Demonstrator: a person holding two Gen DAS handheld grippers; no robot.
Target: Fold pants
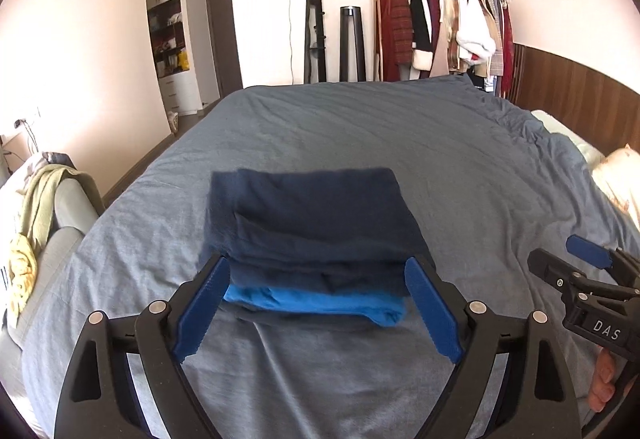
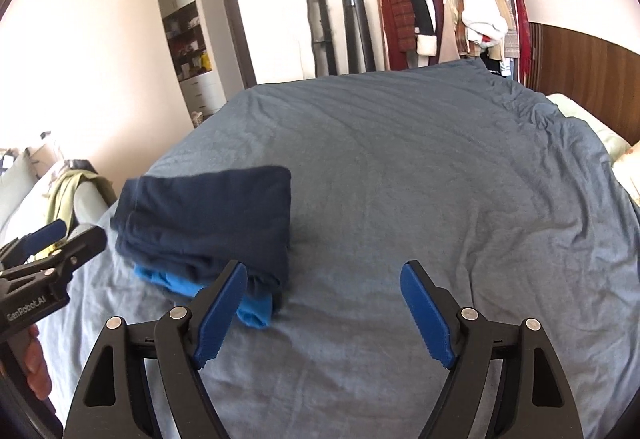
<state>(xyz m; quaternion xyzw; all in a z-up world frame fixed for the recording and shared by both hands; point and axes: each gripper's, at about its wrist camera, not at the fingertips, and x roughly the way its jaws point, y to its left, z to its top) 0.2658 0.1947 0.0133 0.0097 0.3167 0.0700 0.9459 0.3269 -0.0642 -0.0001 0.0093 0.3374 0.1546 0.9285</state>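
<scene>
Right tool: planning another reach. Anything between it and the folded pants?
No; in the right wrist view only bare bedcover lies between the right tool and the folded pants.

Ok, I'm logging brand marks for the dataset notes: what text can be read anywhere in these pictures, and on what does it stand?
"DAS": white letters on the black body of the right claw, seen from the left wrist view.
"GenRobot.AI": white letters on the black body of the left claw, seen from the right wrist view.
No other readable text.

Folded navy pants (image 1: 312, 223) lie on the bed (image 1: 460, 167), left gripper (image 1: 318, 303) jaws spread, empty.
</scene>
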